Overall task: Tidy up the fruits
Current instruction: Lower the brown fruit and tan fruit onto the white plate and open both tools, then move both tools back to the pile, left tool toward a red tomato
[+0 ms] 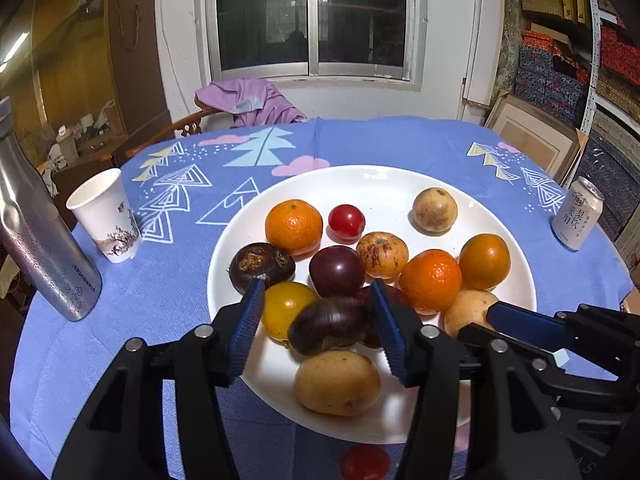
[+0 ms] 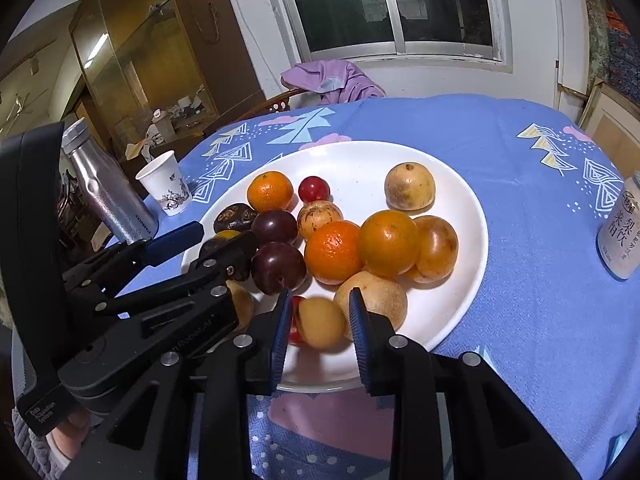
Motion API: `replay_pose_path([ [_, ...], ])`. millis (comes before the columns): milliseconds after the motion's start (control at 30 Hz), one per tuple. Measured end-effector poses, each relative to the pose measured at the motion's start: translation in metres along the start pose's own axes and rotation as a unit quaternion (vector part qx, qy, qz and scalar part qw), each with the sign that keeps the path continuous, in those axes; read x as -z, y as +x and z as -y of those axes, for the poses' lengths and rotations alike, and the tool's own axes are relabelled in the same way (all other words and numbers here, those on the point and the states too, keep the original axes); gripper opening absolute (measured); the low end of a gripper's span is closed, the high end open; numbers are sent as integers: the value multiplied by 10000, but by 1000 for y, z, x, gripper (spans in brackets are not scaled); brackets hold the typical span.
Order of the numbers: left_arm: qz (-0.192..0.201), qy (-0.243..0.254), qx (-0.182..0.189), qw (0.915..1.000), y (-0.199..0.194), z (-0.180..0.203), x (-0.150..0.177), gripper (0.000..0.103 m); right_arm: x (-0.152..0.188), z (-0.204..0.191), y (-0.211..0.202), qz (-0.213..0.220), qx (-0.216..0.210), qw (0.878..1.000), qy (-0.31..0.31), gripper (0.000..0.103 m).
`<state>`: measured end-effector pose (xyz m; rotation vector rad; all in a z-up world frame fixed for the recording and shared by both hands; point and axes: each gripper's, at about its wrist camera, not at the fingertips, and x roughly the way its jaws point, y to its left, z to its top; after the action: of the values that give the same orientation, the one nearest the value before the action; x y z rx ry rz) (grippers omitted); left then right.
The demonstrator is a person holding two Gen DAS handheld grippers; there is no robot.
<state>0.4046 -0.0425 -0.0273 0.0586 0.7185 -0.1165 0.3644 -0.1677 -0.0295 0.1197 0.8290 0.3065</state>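
Note:
A white plate (image 1: 400, 178) holds several fruits: oranges, dark plums, tan pears, small red ones. My left gripper (image 1: 316, 320) is open over the plate's near side; a dark brown chestnut-like fruit (image 1: 328, 330) lies between its jaws with gaps on both sides. A tan fruit (image 1: 338, 382) sits just below it. In the right wrist view my right gripper (image 2: 318, 328) is open around a small yellow-tan fruit (image 2: 320, 322) at the plate's (image 2: 460, 200) near rim. A small red fruit (image 1: 365, 462) lies on the cloth off the plate.
A round table has a blue patterned cloth (image 1: 168, 280). A steel bottle (image 1: 40, 236) and paper cup (image 1: 106, 216) stand left of the plate. A drink can (image 1: 576, 214) stands right. A chair with purple cloth (image 1: 248, 100) is behind.

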Motion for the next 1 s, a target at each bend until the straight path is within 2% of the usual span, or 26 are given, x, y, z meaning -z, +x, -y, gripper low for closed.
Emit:
replay_pose_path([
  [133,138,-19,-90,9999,-6,-2,-1,65,-1,2,-2,20,-21,10000,21,32],
  [400,304,-67,-198,9993,-18,-5,-2,69,0,7,-11,113,-114,9998,155,39],
  [667,414,-64,-140,9990,-38,-6,5,70,7,5,-30,247,-245,9991,227,40],
  [767,424,-46,-137,9990,-50,-9,15,80,15,3,-41,303,-321,9988,217,40],
  [1000,147,-455,124,9988,-68,-37,45,83,55,17,-74,404,-424,9971,484,58],
])
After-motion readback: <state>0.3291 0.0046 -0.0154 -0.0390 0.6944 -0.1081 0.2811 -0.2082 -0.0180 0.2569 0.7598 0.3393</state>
